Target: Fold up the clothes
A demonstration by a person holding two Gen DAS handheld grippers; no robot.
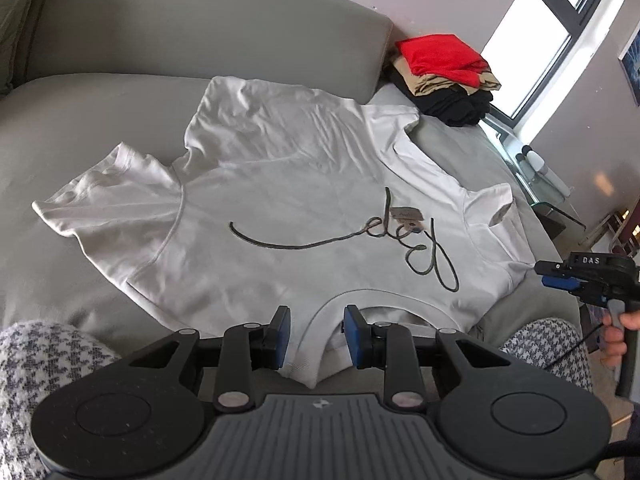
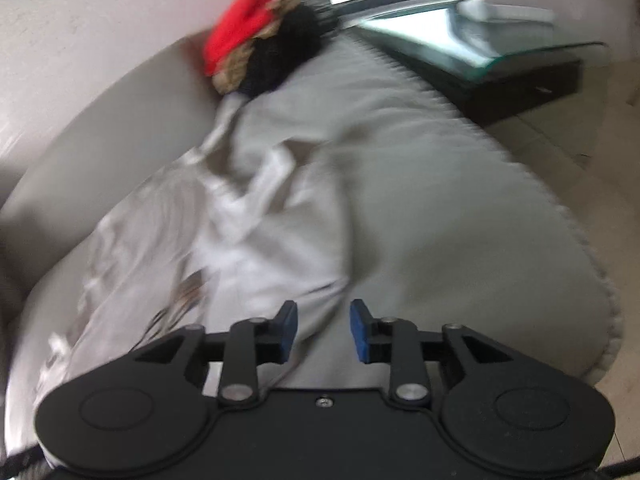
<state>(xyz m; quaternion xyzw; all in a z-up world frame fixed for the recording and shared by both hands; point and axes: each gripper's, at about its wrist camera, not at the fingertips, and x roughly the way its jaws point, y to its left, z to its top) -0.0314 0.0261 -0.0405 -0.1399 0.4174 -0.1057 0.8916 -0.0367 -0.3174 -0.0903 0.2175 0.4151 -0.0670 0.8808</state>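
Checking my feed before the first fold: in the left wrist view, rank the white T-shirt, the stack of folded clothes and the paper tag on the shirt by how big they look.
1. White T-shirt, by far the largest.
2. Stack of folded clothes; it lies farther back, so it looks smaller than it is.
3. Paper tag, tiny.

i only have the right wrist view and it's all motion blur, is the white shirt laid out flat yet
Observer: Mostly. In the left wrist view the white t-shirt lies spread on the grey sofa, wrinkled, script print facing up.
Operator: where's the left gripper
Observer: The left gripper is open at the collar, one finger on each side of the neckline.
Operator: and mine, is it on the cloth
Observer: The right gripper is beside the shirt's edge near a sleeve; whether it touches is unclear.
Operator: anything loose on the shirt
Observer: A small tag lies on the print.
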